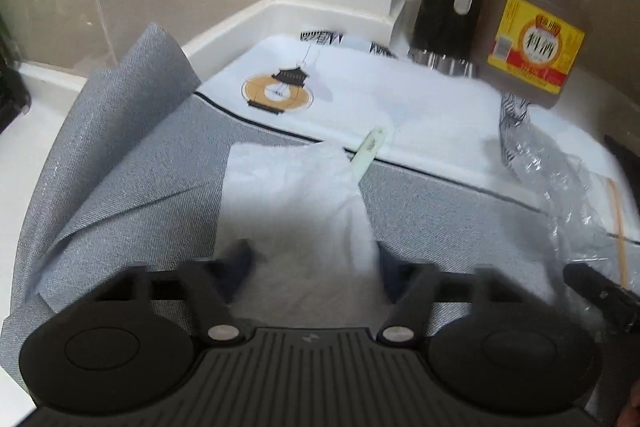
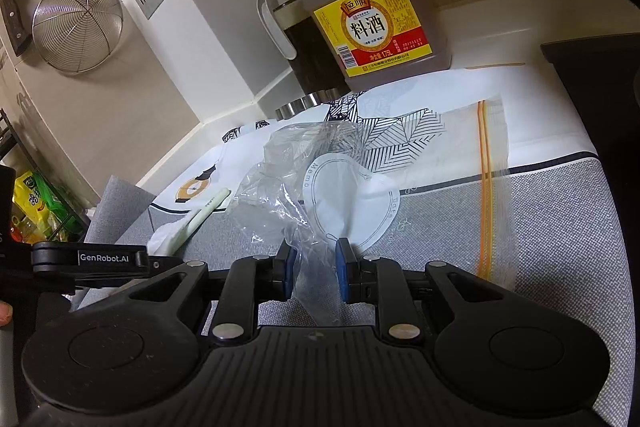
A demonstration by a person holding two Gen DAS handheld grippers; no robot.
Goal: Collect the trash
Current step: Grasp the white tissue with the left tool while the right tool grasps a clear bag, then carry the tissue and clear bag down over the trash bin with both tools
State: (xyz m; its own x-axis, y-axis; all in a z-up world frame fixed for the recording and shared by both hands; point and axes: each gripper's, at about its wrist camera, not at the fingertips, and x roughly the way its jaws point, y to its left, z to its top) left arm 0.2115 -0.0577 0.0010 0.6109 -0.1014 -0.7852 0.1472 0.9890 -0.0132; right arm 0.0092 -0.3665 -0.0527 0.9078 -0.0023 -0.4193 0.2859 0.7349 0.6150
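Tissue (image 1: pixel 296 195) pickup in hand: left gripper (image 1: pixel 312 259) jaws half-narrowed around it, grip unconfirmed. Right gripper (image 2: pixel 316 267) clamps plastic wrap (image 2: pixel 288 179) just beside tissue. Next: finish squeeze, lift.

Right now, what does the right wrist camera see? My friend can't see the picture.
The right claw pinches a crumpled clear plastic wrapper over a grey and white mat on a kitchen counter. A pale stick lies on a white tissue to its left, and a big bottle of cooking wine stands behind.
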